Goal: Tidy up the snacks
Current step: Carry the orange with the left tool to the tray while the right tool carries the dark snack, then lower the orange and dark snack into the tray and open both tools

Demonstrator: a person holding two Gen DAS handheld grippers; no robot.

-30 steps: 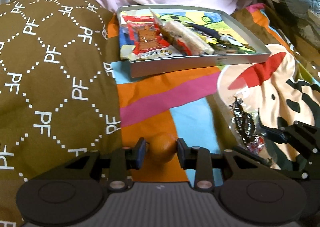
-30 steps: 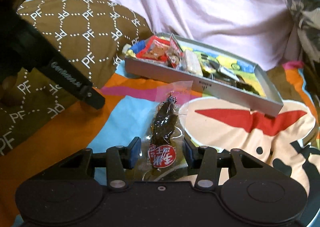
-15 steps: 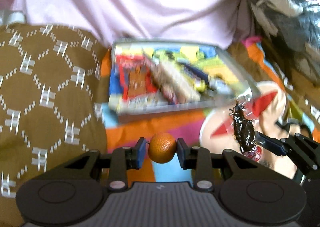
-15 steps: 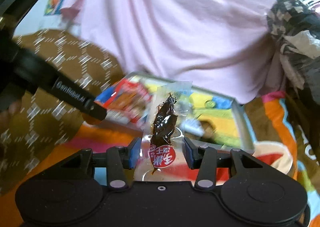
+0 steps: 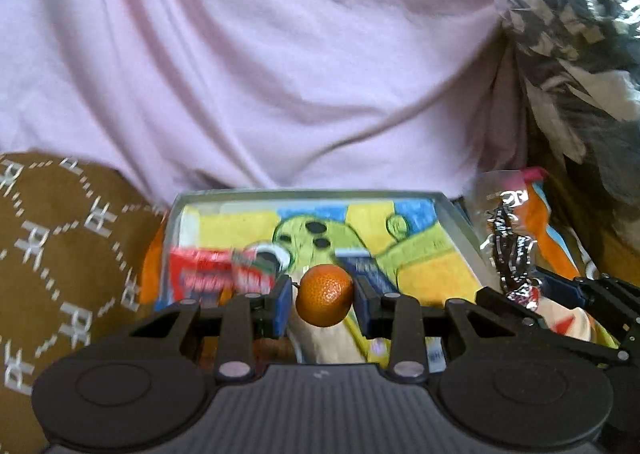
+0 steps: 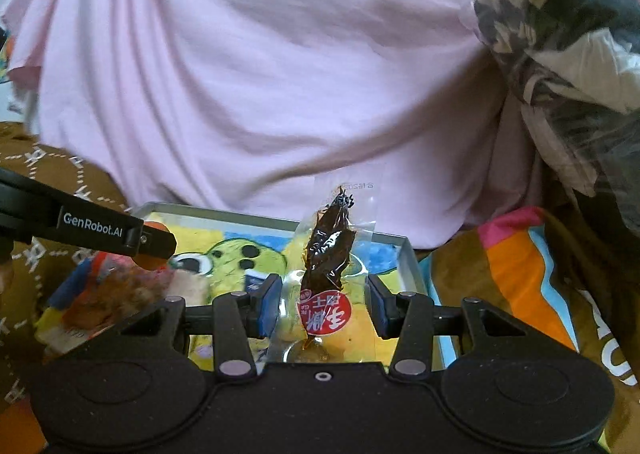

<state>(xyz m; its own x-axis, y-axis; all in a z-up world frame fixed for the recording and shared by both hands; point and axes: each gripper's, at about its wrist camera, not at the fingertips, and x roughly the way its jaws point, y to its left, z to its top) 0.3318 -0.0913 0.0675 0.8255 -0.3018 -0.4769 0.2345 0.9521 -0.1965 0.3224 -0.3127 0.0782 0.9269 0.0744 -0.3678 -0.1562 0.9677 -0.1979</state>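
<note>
My left gripper is shut on a small orange mandarin, held in the air over the near part of the grey snack tray. The tray has a green cartoon print on its floor and holds a red packet at its left. My right gripper is shut on a clear packet of dark dried snack with a red round label, upright above the same tray. The right gripper with its packet shows at the right of the left wrist view; the left gripper's finger crosses the right wrist view's left side.
A pink cloth hangs behind the tray. A brown cushion with white letters lies to the left. Colourful bedding spreads to the right, with a black-and-white bag above it.
Both grippers rose and moved forward from the bedding to above the tray, each keeping its item. The view now takes in more of the pink cloth.
</note>
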